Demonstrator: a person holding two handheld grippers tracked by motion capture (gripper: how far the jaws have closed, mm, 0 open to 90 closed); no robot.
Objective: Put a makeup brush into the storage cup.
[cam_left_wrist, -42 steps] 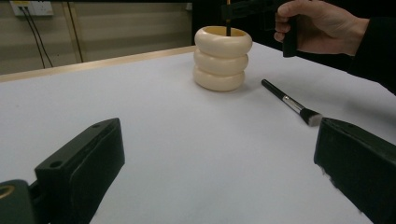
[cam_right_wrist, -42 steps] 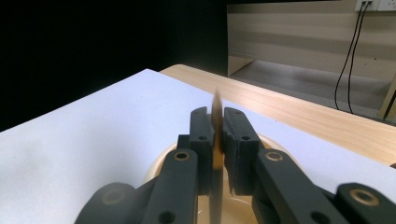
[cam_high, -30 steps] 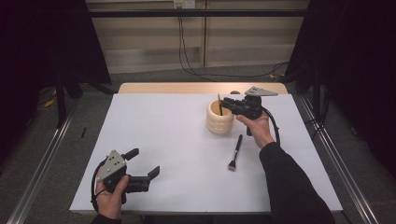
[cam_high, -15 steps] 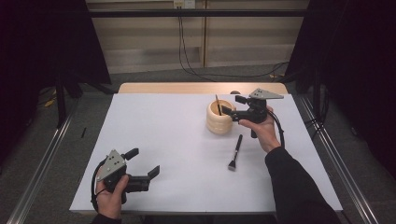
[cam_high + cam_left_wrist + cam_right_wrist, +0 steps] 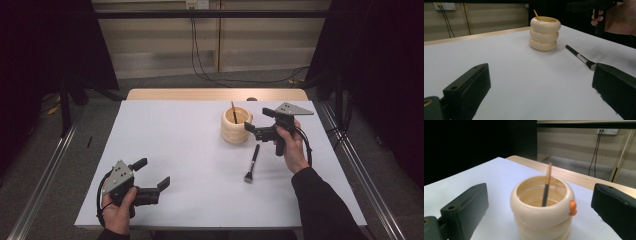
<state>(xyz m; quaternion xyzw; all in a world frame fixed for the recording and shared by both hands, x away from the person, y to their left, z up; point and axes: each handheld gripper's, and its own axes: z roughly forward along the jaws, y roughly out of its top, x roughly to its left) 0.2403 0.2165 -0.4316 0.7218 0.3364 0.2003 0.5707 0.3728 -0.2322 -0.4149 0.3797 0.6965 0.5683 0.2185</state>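
Holding my right tool (image 5: 256,120) with jaws wide and empty just beside the cream holder (image 5: 236,125), a stick (image 5: 546,188) standing inside it; black brush (image 5: 252,163) lies on the bench (image 5: 175,130) below. Left tool (image 5: 152,173) gapes, well apart.

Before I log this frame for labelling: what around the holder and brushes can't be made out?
- Lower end of the brush in the holder: right gripper view, hidden by the holder wall.
- Holder's base: right gripper view, cut off by the bottom edge.
- Bristles of the brush on the table: left gripper view, partly behind the left gripper's finger.
- Orange tab: right gripper view, too blurred to identify.
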